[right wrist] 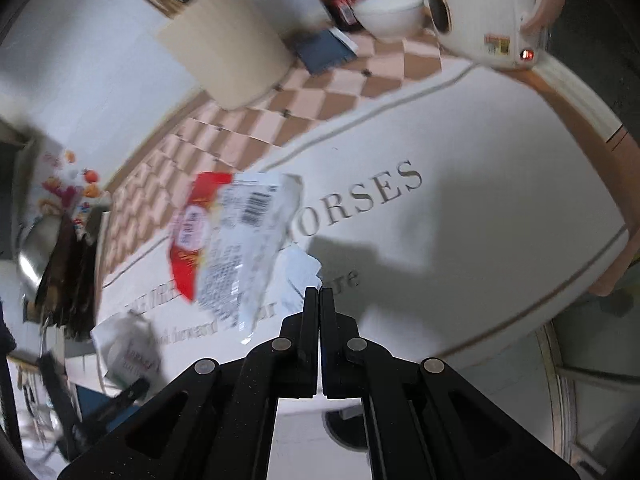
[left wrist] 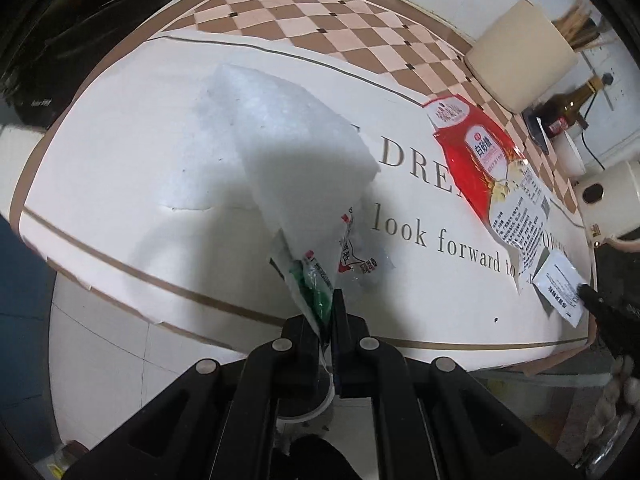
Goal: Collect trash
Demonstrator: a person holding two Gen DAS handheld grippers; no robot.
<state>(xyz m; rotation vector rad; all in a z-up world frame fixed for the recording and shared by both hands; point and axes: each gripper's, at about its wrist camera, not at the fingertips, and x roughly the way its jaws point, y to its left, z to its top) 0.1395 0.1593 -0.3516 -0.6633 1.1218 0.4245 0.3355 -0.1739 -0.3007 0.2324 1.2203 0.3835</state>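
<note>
White tablecloth (left wrist: 120, 168), trash half gathered.
Left gripper (left wrist: 332, 312) clamps a green wrapper (left wrist: 316, 288); right gripper (right wrist: 319, 300) clenched beside the white packet (right wrist: 298, 276); red bag (left wrist: 484, 168) remains right of centre.

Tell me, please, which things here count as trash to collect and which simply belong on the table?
Trash: green-printed wrapper pinched in left gripper, red sachet, red sugar bag, white packet.
Just there: beige holder, brown bottle, white kettle, bowl.
</note>
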